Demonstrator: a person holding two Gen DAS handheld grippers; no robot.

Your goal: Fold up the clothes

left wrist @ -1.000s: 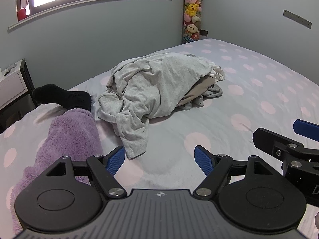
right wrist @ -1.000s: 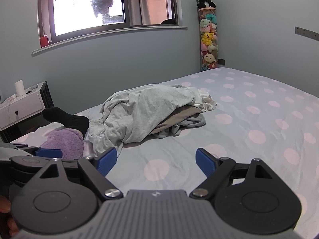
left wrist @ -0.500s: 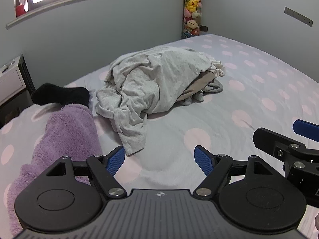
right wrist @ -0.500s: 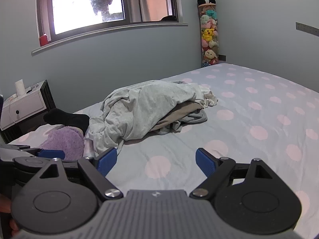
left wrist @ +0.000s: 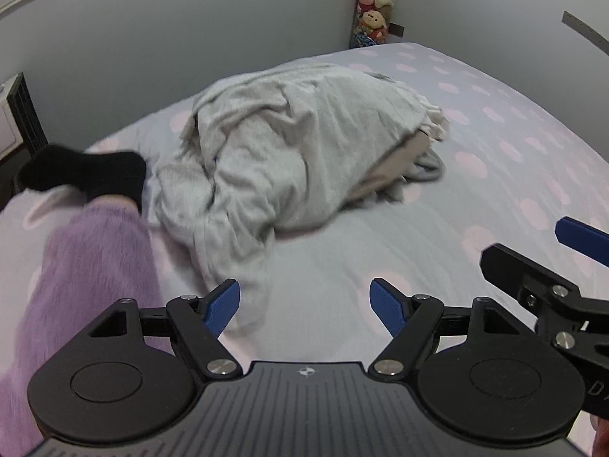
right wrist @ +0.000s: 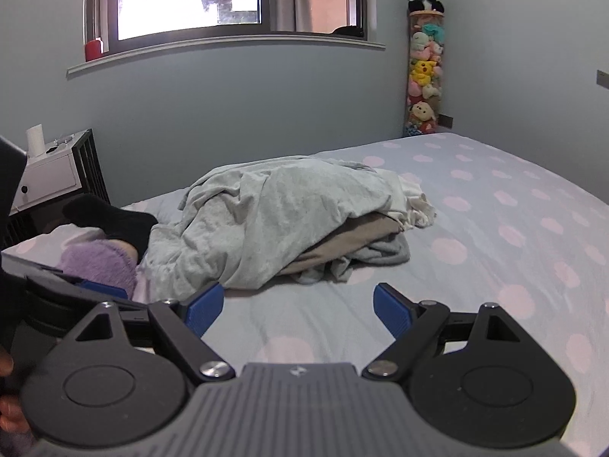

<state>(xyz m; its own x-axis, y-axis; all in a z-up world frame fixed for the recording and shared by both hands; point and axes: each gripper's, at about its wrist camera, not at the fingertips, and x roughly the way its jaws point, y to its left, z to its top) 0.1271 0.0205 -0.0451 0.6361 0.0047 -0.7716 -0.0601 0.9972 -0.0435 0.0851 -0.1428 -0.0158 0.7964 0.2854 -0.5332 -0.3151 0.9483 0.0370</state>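
A crumpled heap of clothes (left wrist: pixel 297 152) (right wrist: pixel 281 224) lies in the middle of the bed: a light grey garment on top, a beige piece (right wrist: pixel 342 243) and a darker grey one under its right side. A tail of the grey garment (left wrist: pixel 247 285) runs down toward my left gripper (left wrist: pixel 304 302), which is open with nothing between its blue pads, its left pad just short of that tail. My right gripper (right wrist: pixel 297 306) is open too, a little in front of the heap. The right gripper's fingers (left wrist: pixel 540 270) show at the right edge of the left wrist view.
A person's leg in a fuzzy purple trouser (left wrist: pixel 87 274) and black sock (left wrist: pixel 87 171) rests on the bed left of the heap. The dotted sheet (right wrist: pixel 514 236) stretches bare to the right. A white nightstand (right wrist: pixel 42 179) and a tube of plush toys (right wrist: pixel 424 76) stand by the wall.
Both grippers have moved forward toward the clothes heap, which looks larger now. The left gripper has tilted down and closed in on the garment's tail. Both stay open.
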